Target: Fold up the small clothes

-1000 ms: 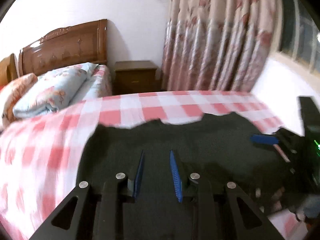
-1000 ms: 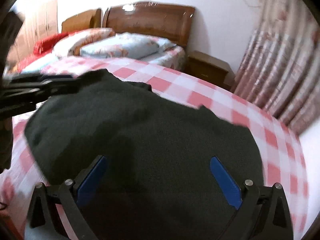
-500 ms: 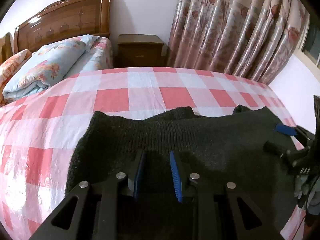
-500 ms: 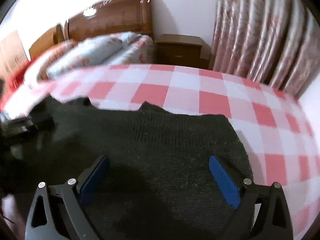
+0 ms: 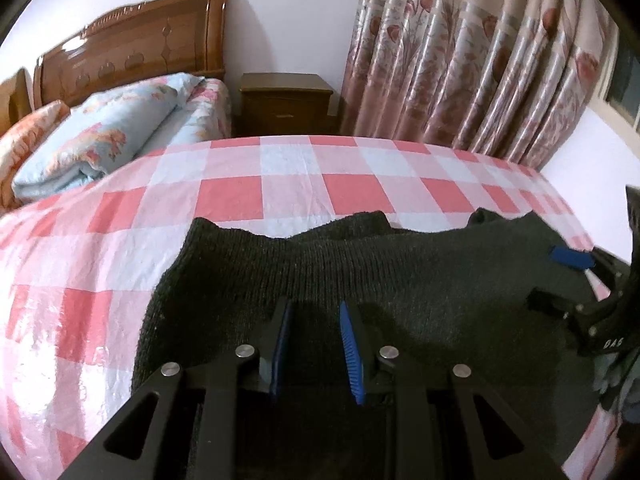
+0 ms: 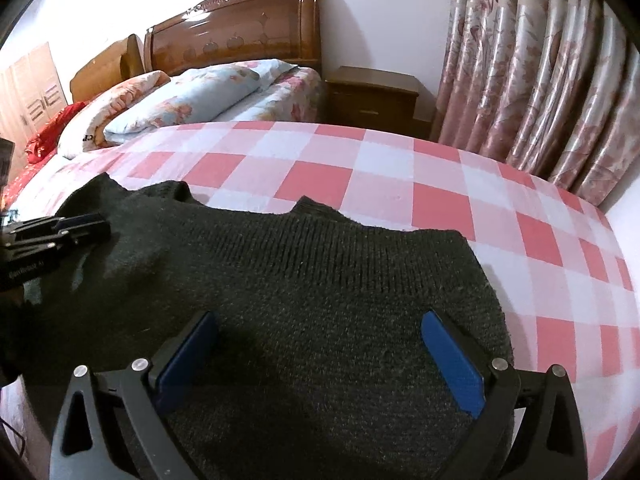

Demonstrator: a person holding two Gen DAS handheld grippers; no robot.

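Observation:
A dark knitted sweater (image 5: 400,272) (image 6: 300,264) lies spread on the pink checked bed cover (image 5: 280,192) (image 6: 400,184), its ribbed edge towards the far side. My left gripper (image 5: 315,306) (image 6: 84,226) hovers over the sweater's left part. Its blue pads stand a narrow gap apart with no cloth pinched between them. Over the sweater's right part, my right gripper (image 6: 319,317) (image 5: 560,278) is wide open and holds nothing. Both point steeply down at the cloth.
A wooden nightstand (image 5: 286,100) (image 6: 376,96) stands beyond the bed beside a floral curtain (image 5: 480,60). A second bed with a folded light-blue quilt (image 5: 100,140) and a wooden headboard (image 5: 132,40) is at the far left. The checked cover stretches beyond the sweater.
Both grippers dropped closer to the sweater and the views swung, then held still over the last half second. The sweater went from blurred to lying flat. Neither jaw gap changed.

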